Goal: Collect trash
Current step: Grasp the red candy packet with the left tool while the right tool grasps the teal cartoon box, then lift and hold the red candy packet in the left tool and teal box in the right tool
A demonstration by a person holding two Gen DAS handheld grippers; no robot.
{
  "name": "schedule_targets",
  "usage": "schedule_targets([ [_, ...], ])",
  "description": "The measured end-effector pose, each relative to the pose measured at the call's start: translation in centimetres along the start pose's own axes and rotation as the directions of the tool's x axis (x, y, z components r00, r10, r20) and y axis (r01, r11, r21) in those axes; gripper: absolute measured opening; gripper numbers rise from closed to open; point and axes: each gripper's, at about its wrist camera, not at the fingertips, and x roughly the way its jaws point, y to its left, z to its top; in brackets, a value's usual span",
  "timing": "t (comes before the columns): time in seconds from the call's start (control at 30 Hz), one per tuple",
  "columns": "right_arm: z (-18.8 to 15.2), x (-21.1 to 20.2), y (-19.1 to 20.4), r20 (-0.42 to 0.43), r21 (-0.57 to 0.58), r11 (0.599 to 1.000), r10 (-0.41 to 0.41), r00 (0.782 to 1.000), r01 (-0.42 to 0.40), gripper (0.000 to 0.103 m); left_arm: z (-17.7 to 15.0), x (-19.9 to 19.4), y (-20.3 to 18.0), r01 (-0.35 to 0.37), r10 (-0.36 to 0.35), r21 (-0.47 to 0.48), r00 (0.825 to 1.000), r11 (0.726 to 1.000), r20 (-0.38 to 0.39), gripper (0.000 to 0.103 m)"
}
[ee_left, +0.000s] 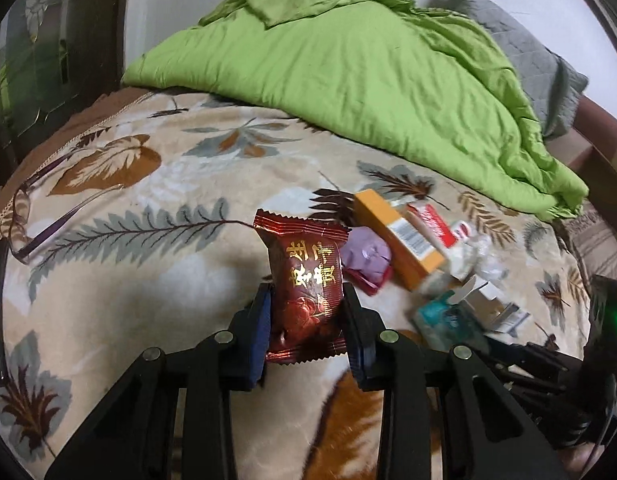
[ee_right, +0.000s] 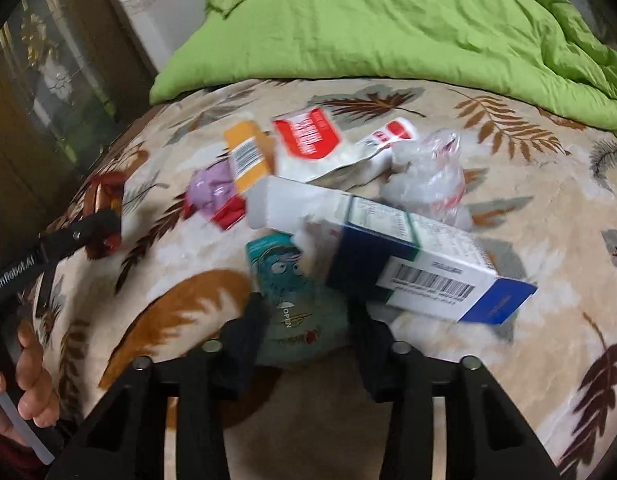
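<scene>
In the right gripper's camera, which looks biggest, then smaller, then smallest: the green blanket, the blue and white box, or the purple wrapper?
1. green blanket, though farthest away
2. blue and white box, partly because it's close
3. purple wrapper

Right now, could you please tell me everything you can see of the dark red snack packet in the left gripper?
The dark red snack packet is a glossy foil pillow pack with gold characters, a flower print near its lower end and crimped zigzag seams at both ends. It looks sealed and puffy. It stands roughly upright, lifted off the leaf-patterned blanket, clamped at its sides by the left gripper. Nothing else touches it.
</scene>
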Motion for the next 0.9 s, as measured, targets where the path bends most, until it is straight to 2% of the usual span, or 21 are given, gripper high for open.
schedule_targets([
  [0.07, -0.8, -0.9, 0.8, -0.009, -0.019, 1.0, 0.007, 1.0, -0.007, 0.024, -0.5, -0.5, -0.3, 0.012, -0.012, 0.006, 1.0, 1.0, -0.007, 0.032],
  [0.23, -3.1, -3.8, 1.7, -0.031, -0.009, 0.999, 0.032, 0.999, -0.032, 0.019, -2.1, -2.5, -1.0, 0.042, -0.041, 0.026, 0.999, 0.999, -0.015, 0.032],
  [0.33, -3.8, -5.3, 1.9, -0.035, 0.039, 0.997, 0.075, 0.997, -0.073, 0.019, -3.4, -3.8, -1.8, 0.061, -0.06, 0.053, 0.998, 0.997, -0.02, 0.032],
  [0.53, -6.7, -7.1, 3.4, -0.009, 0.047, 0.995, 0.094, 0.996, -0.093, 0.019, -5.4, -5.6, -2.8, 0.067, -0.066, 0.094, 0.998, 0.993, -0.014, 0.032],
  [0.57, -6.8, -7.5, 3.6, 0.005, 0.046, 0.994, 0.096, 0.995, -0.096, 0.019, -5.7, -5.7, -2.9, 0.069, -0.068, 0.1, 0.998, 0.993, -0.016, 0.032],
  [0.63, -7.3, -9.3, 4.1, 0.085, 0.02, 0.995, 0.094, 0.992, -0.096, 0.019, -6.1, -5.9, -3.4, 0.06, -0.059, 0.123, 0.998, 0.991, -0.007, 0.032],
  [0.73, -8.0, -11.0, 4.3, 0.17, 0.011, 0.999, 0.033, 0.985, -0.036, 0.019, -6.4, -6.4, -4.1, 0.059, -0.061, 0.15, 0.998, 0.987, 0.014, 0.032],
  [0.83, -8.3, -12.5, 3.4, 0.249, 0.064, 0.998, -0.023, 0.968, 0.007, 0.019, -6.9, -6.7, -4.8, 0.058, -0.062, 0.17, 0.998, 0.984, 0.016, 0.032],
  [0.9, -8.4, -12.8, 2.9, 0.269, 0.099, 0.995, -0.048, 0.962, 0.022, 0.019, -7.3, -6.8, -5.4, 0.059, -0.063, 0.187, 0.998, 0.981, 0.017, 0.032],
])
